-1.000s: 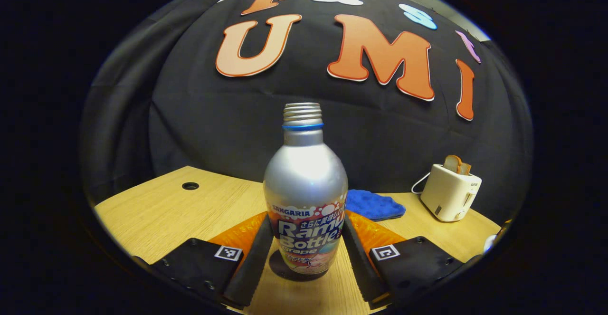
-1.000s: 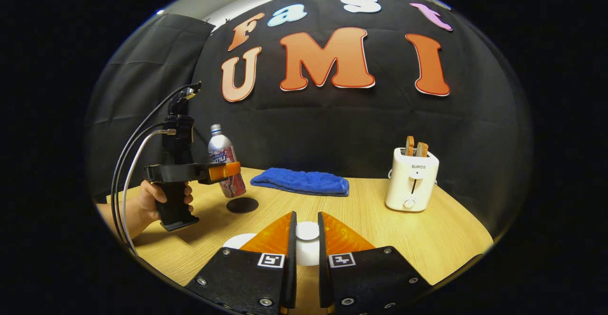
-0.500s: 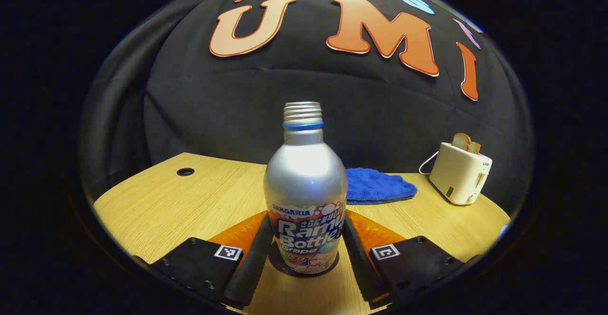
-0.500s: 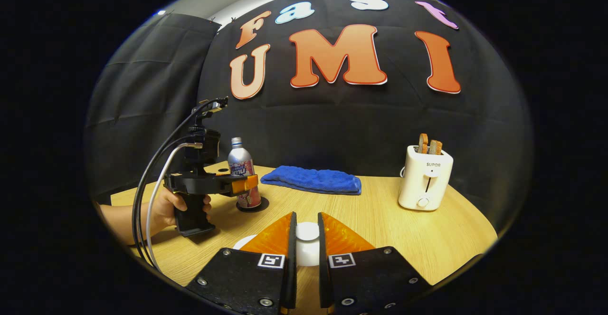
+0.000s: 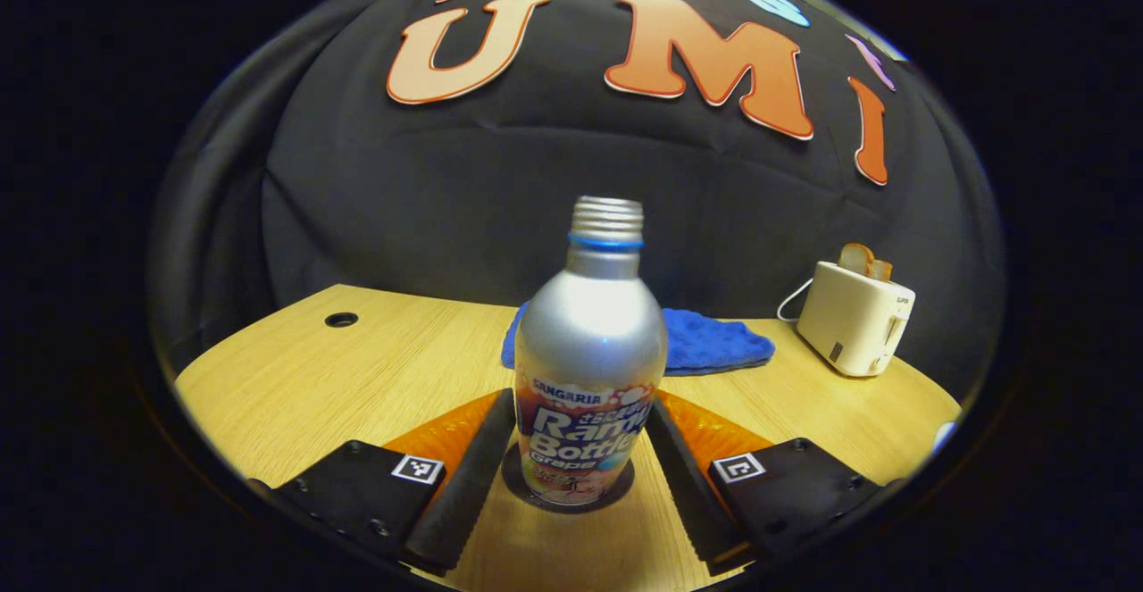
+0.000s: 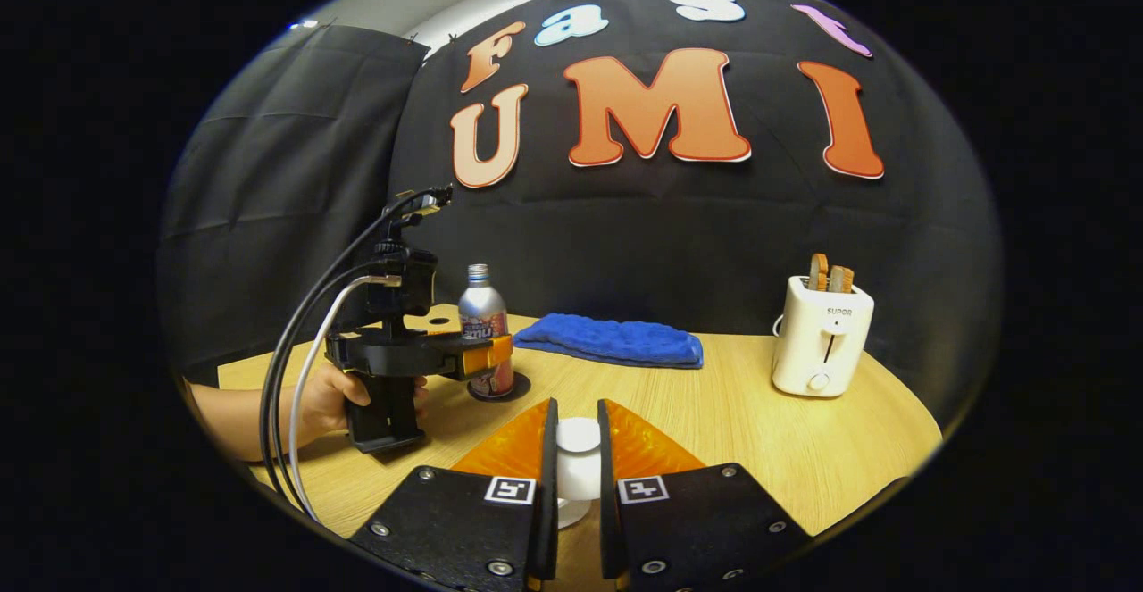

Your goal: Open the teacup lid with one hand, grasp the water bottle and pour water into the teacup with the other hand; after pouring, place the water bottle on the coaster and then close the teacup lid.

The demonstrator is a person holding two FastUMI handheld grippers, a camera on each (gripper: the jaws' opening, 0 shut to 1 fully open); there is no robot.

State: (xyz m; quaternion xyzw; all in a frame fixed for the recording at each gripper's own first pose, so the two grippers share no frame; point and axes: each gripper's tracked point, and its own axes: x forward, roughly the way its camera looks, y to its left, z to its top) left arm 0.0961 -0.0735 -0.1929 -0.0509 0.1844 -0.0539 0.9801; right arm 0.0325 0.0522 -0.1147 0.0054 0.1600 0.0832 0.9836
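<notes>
a silver aluminium water bottle [image 5: 590, 355], round-shouldered with a threaded open neck and a glossy printed band round its lower half, stands upright on a flat dark disc of a coaster [image 5: 568, 488] between the fingers of the left hand-held gripper [image 5: 570, 462]. the ribbed pads stand slightly apart from the bottle's sides, so the jaws look parted, not clamped. the pale wood-grain worktop [image 5: 357, 378] spreads beneath it, with a small round cable hole [image 5: 341, 319] far off to the gripper's left. beyond the bottle lies a nubbly blue cloth [image 5: 710, 342], and ahead to the right a boxy cream toaster [image 5: 854, 317] holds browned slices.

in the right gripper view, the right hand-held gripper [image 6: 573, 458] has its fingers closed on the smooth white knob of the teacup lid [image 6: 578, 454], both pads pressing its sides; the lid hangs above the worktop [image 6: 759, 422]. ahead to its left, a hand [image 6: 332, 396] grips the other gripper's [image 6: 482, 355] dark handle, trailing looped cables, with the bottle [image 6: 484, 329] upright on its coaster [image 6: 518, 388]. the folded cloth [image 6: 612, 340] and toaster [image 6: 820, 335] sit farther back.
</notes>
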